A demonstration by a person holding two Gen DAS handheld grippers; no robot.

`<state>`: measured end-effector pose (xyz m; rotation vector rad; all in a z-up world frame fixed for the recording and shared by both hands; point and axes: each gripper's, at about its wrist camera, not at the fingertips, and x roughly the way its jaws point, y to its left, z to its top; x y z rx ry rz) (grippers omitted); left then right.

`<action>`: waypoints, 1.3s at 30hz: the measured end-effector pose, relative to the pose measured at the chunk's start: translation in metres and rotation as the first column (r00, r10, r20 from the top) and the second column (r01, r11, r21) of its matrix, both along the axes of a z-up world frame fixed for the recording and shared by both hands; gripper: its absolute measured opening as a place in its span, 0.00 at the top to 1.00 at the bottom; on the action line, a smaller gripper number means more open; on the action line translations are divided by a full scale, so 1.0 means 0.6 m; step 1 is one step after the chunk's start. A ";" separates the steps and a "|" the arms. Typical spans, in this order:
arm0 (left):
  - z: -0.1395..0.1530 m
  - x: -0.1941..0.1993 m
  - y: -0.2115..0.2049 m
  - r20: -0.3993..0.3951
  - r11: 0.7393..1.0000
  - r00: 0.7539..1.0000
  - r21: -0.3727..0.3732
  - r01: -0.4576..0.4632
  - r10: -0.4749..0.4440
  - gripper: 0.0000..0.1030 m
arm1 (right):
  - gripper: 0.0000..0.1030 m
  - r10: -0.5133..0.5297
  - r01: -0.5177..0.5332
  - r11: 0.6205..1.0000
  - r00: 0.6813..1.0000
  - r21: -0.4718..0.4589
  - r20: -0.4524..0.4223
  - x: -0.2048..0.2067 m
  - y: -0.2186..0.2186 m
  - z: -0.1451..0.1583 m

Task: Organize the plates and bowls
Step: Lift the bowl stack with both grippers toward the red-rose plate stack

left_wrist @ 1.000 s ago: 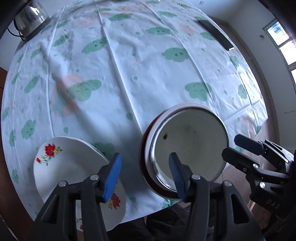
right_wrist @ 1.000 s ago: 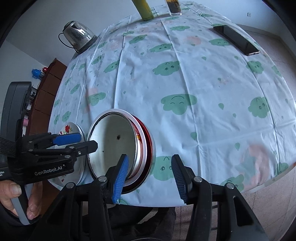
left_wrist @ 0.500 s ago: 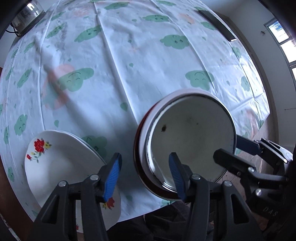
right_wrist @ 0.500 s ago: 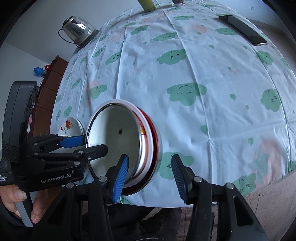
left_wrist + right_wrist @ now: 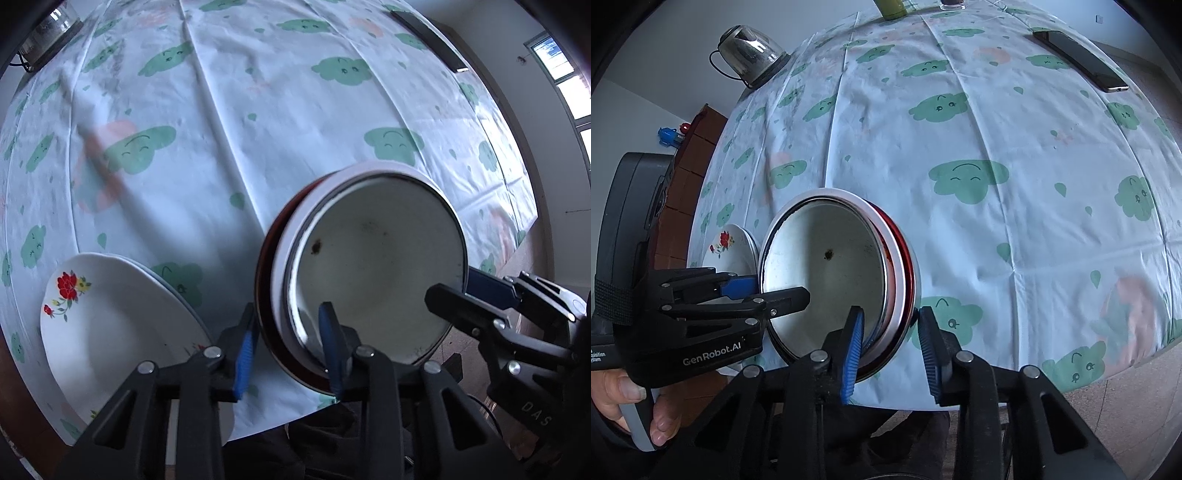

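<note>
A stack of nested bowls [image 5: 376, 280], white enamel inside a white and a red one, sits near the table's front edge; it also shows in the right wrist view [image 5: 831, 273]. My left gripper [image 5: 290, 347] straddles the stack's left rim with its jaws narrowed around it. My right gripper [image 5: 892, 343] straddles the stack's right rim, one finger inside and one outside. A white plate with red flowers [image 5: 110, 325] lies on another plate at the front left, also seen in the right wrist view [image 5: 729, 251].
The table carries a cloud-print cloth [image 5: 258, 129]. A glass kettle [image 5: 750, 51] stands at the far left, a dark phone [image 5: 1078, 59] at the far right, and a yellow bottle and a glass at the far edge. A wooden cabinet [image 5: 690, 173] stands beyond the table's left side.
Both grippers have moved in onto the bowl stack's rim. The left jaws have narrowed around the rim. The stack looks larger and nearer in both views.
</note>
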<state>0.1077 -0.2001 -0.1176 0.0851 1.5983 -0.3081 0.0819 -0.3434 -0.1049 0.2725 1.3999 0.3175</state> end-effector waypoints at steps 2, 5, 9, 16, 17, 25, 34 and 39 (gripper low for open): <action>-0.001 0.000 0.000 -0.002 1.000 1.000 -0.002 -0.003 0.003 0.70 | 0.69 -0.001 0.001 1.000 1.000 -0.001 -0.001 0.000 0.000 0.000; -0.001 0.003 0.003 -0.003 1.000 1.000 -0.003 -0.003 0.003 0.70 | 0.69 0.000 0.000 1.000 1.000 -0.003 -0.003 0.001 0.001 0.000; -0.001 0.005 0.002 -0.004 1.000 1.000 -0.004 -0.004 0.004 0.70 | 0.70 -0.003 0.003 1.000 1.000 0.000 -0.008 0.002 -0.001 0.000; -0.005 0.013 0.009 -0.015 1.000 1.000 0.004 -0.009 0.009 0.72 | 0.70 -0.005 0.005 1.000 1.000 0.008 -0.009 0.001 -0.001 0.004; -0.007 0.013 0.010 -0.020 1.000 1.000 0.003 -0.013 0.013 0.72 | 0.70 -0.002 0.002 1.000 1.000 0.007 -0.008 0.000 0.000 0.006; -0.002 0.004 0.010 -0.039 1.000 0.999 -0.014 -0.019 0.018 0.72 | 0.70 -0.009 0.009 1.000 1.000 0.002 -0.014 0.000 0.000 0.009; 0.021 -0.006 0.019 -0.024 0.999 0.999 -0.019 -0.027 0.026 0.72 | 0.70 -0.005 0.005 1.000 1.000 0.002 0.001 -0.002 0.004 0.025; 0.038 -0.008 0.030 -0.011 0.999 0.999 -0.026 -0.031 0.030 0.72 | 0.70 0.004 -0.004 1.000 1.000 -0.007 0.012 -0.003 0.007 0.037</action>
